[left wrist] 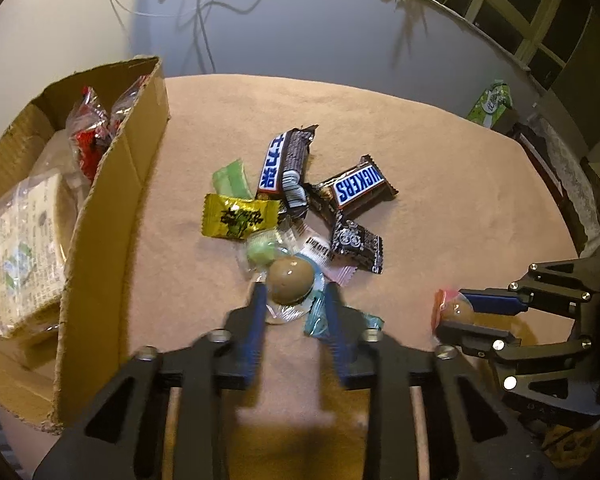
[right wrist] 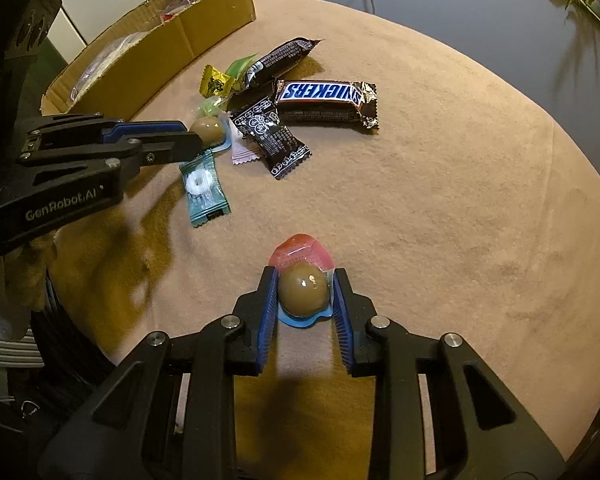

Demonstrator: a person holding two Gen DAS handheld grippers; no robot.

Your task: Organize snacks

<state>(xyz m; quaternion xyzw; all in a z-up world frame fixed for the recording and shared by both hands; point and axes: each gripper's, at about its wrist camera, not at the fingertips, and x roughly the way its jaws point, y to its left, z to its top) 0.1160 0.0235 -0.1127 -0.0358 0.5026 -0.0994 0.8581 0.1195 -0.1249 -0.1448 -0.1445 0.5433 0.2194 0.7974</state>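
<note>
A pile of snacks lies mid-table: a Snickers bar [left wrist: 358, 190] [right wrist: 326, 98], a second chocolate bar [left wrist: 286, 166], a yellow candy [left wrist: 240, 218], a black packet [left wrist: 356, 246] and a teal mint packet [right wrist: 202, 188]. My left gripper [left wrist: 294, 292] has its fingers on both sides of a brown egg-shaped snack [left wrist: 290, 280] [right wrist: 206, 129] at the pile's near edge. My right gripper [right wrist: 304, 286] is shut on another brown egg snack in a red and blue wrapper [right wrist: 302, 286] [left wrist: 454, 308], low over the table's right side.
An open cardboard box [left wrist: 112, 216] [right wrist: 148, 56] holding wrapped snacks stands at the table's left edge. The table is round with a tan cloth [right wrist: 460, 200]. A green carton [left wrist: 492, 104] stands beyond the far right edge. Cables hang at the wall behind.
</note>
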